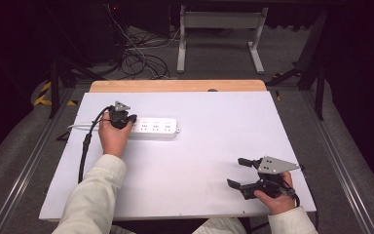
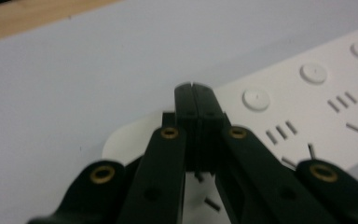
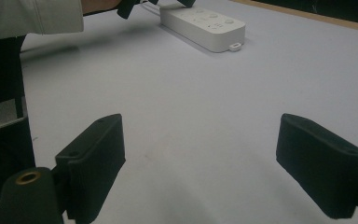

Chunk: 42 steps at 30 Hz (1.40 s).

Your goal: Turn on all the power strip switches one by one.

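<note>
Long white plastic power strip (image 1: pixel 154 127) lies left-centre on pale grey desk (image 1: pixel 209 161), long axis across desk. Left gripper (image 1: pixel 121 117) at strip's left end, jaws pressed together, holding nothing. Right gripper (image 1: pixel 243 174) well apart, near front edge, jaws wide open, empty.

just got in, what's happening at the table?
A person works a gripper in each hand at a white board. The left gripper is at the left end of a white power strip, jaws shut together over its top face; they hold nothing that can be seen. The right gripper sits near the board's front right with jaws wide open and empty, well away from the strip.
</note>
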Available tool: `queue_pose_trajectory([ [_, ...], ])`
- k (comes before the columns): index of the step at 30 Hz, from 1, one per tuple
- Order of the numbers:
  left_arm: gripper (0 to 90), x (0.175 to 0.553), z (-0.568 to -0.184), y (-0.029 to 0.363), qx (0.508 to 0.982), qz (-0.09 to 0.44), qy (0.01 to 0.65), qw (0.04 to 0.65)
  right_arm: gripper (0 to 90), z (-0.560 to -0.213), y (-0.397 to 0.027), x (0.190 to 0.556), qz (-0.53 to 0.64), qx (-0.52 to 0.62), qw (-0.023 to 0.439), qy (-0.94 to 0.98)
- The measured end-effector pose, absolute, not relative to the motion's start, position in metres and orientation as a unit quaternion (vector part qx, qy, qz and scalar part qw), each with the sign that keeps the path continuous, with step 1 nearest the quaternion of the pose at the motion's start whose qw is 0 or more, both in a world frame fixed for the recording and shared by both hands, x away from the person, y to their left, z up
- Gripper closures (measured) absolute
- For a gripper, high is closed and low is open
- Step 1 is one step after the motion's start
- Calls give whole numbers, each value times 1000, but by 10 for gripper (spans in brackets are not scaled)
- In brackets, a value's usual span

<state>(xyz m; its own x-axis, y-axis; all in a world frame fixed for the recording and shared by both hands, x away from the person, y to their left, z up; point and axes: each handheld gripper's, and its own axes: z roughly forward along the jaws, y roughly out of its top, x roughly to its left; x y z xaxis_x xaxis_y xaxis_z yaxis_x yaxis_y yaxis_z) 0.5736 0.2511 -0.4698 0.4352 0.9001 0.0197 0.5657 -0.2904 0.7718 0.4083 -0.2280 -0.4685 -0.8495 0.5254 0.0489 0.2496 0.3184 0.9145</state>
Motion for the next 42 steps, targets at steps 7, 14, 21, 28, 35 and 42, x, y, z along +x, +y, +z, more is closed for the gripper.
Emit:
queue_pose_trajectory([
  [7, 899, 574, -458, 245, 777, 242, 464, 351, 160, -468, -231, 409, 534, 244, 131, 799],
  [14, 899, 567, -435, 230, 790, 244, 422, 371, 160, -468, -229, 409, 533, 244, 131, 800],
  [21, 899, 565, -432, 224, 790, 234, 419, 381, 159, -467, -228, 408, 534, 242, 131, 800],
  [28, 899, 567, -436, 225, 794, 227, 421, 375, 159, -468, -229, 410, 533, 243, 129, 800],
  [35, 899, 572, -446, 220, 806, 229, 403, 368, 158, -468, -228, 409, 533, 242, 129, 801],
  [42, 899, 575, -453, 217, 806, 225, 411, 362, 158, -468, -229, 409, 532, 242, 128, 801],
])
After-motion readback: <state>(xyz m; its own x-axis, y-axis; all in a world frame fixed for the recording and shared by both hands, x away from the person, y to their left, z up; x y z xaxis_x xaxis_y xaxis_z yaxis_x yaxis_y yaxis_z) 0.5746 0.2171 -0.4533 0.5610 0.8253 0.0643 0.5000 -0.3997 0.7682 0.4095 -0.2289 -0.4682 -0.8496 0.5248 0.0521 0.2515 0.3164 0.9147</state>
